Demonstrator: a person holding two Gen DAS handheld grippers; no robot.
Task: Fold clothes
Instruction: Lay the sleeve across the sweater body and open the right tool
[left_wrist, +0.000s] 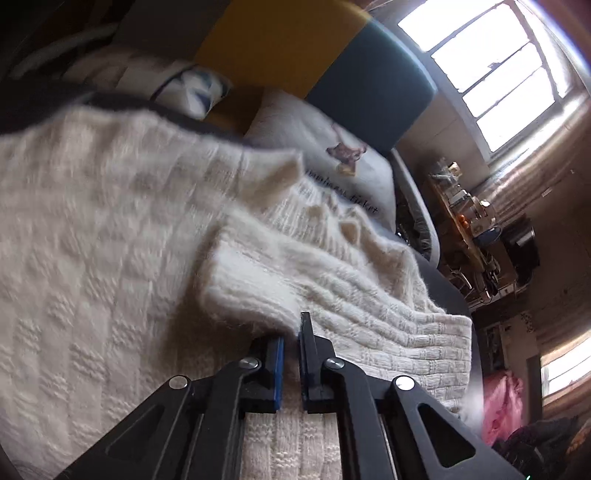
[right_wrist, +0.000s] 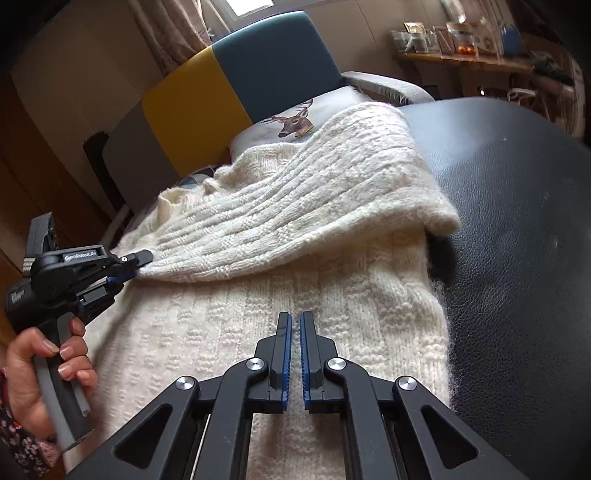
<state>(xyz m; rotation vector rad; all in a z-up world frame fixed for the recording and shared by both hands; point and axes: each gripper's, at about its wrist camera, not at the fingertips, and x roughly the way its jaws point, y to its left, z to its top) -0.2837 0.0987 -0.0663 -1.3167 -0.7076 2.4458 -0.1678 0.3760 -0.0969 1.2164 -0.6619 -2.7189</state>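
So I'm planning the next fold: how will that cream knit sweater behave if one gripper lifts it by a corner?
The sweater will probably flop and drape; its folded-over flap already sags. The chunky fuzzy knit looks grippy yet stretchy, so the left gripper, pinching its edge, may pull it long. It likely drags on the black leather surface.

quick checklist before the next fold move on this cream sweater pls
1. Left tool shut on the folded flap's edge: ok.
2. Right tool free of fabric, jaws nearly closed above the sweater: ok.
3. Flap lies over the body without bunching: not ok, ripples near the collar.
4. Sweater fully on the black surface: cannot tell, the far end runs onto a deer pillow.
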